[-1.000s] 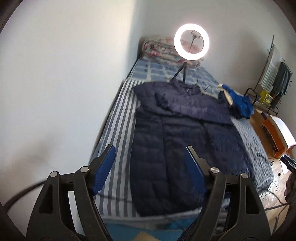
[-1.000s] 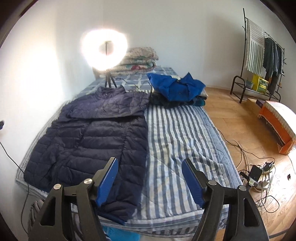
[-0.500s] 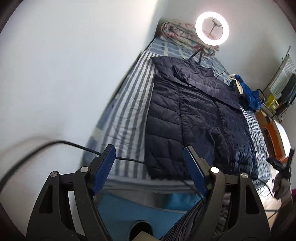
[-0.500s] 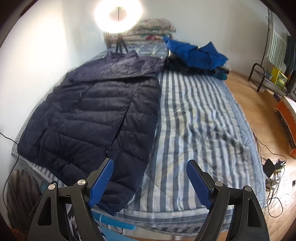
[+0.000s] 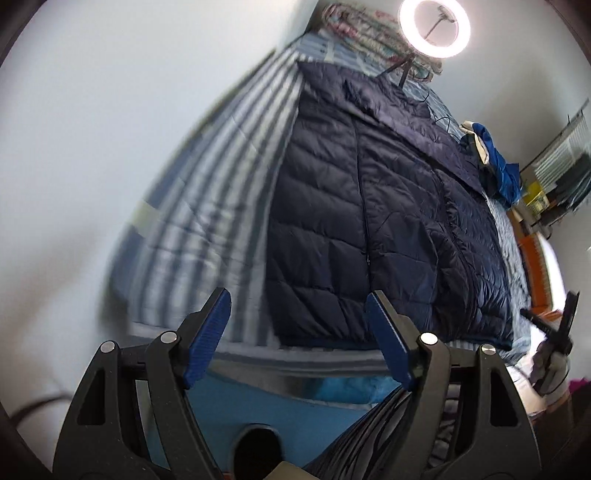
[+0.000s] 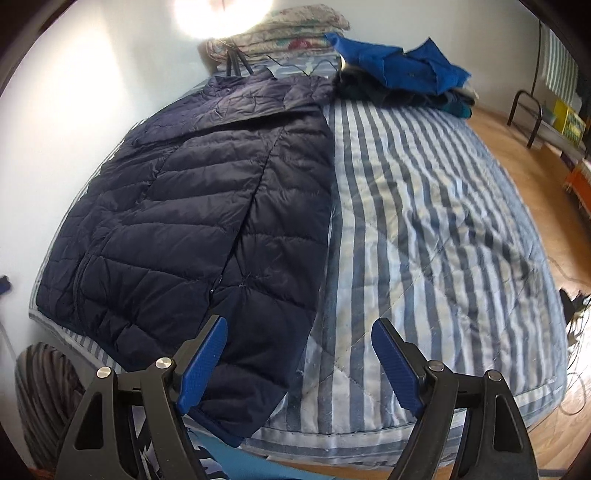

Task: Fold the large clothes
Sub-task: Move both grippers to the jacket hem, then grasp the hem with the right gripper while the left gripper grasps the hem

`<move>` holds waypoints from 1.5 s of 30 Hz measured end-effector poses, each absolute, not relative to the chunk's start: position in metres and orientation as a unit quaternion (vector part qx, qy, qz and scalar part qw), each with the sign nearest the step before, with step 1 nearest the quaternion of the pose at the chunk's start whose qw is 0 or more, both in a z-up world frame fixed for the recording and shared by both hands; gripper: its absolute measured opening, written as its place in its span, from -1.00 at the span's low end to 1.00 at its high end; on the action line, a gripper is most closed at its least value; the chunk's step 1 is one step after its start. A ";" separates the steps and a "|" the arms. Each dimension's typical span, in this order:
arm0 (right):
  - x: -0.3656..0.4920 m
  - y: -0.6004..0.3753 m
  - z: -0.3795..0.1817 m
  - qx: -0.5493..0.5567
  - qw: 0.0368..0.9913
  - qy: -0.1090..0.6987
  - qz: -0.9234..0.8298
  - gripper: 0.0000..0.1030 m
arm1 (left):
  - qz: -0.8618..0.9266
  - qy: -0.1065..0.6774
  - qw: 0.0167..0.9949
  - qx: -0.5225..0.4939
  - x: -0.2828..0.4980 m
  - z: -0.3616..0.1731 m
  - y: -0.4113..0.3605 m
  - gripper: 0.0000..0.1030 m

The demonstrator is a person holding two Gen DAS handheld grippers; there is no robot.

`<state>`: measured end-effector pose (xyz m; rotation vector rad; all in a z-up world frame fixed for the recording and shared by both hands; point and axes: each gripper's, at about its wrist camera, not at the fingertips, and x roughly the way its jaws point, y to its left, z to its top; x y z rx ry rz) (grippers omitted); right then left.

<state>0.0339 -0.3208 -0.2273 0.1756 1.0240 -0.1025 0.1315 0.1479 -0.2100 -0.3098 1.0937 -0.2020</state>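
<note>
A dark navy quilted puffer jacket point(image 5: 369, 206) lies flat on the striped bed, hem toward me, a sleeve folded across its top. It also shows in the right wrist view point(image 6: 207, 206). My left gripper point(image 5: 297, 314) is open and empty, just before the jacket's hem at the bed's near edge. My right gripper point(image 6: 299, 347) is open and empty, over the hem's right corner, which hangs over the bed edge. The right gripper also shows at the far right of the left wrist view point(image 5: 554, 332).
The bed point(image 6: 424, 221) has a blue and white striped cover. A pile of blue clothes point(image 6: 402, 70) and folded bedding point(image 6: 288, 26) lie at its far end. A ring light point(image 5: 434, 27) stands there. A white wall point(image 5: 110, 110) runs along the left. Wooden floor with cables point(image 6: 576, 295) is at the right.
Both grippers have come lower and closer to the jacket's hem at the near edge of the bed. Both stay open.
</note>
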 end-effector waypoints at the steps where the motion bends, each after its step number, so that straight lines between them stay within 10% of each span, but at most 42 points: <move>1: 0.033 -0.321 -0.229 0.089 0.865 0.492 -0.045 0.60 | -0.099 0.525 0.830 -0.158 0.138 -0.222 0.146 0.51; 14: 0.040 -0.316 -0.271 0.162 0.829 0.536 0.024 0.49 | -0.110 0.561 0.797 -0.196 0.161 -0.281 0.140 0.37; 24: 0.052 -0.305 -0.270 0.186 0.814 0.544 0.088 -0.62 | -0.134 0.568 0.793 -0.177 0.173 -0.275 0.120 -0.83; 29: 0.059 -0.302 -0.254 0.202 0.823 0.522 0.100 -0.91 | -0.154 0.535 0.802 -0.215 0.177 -0.251 0.123 -0.90; 45: 0.104 -0.326 -0.136 0.227 0.890 0.387 0.085 -0.96 | -0.185 0.414 0.859 -0.238 0.252 -0.144 0.116 -0.93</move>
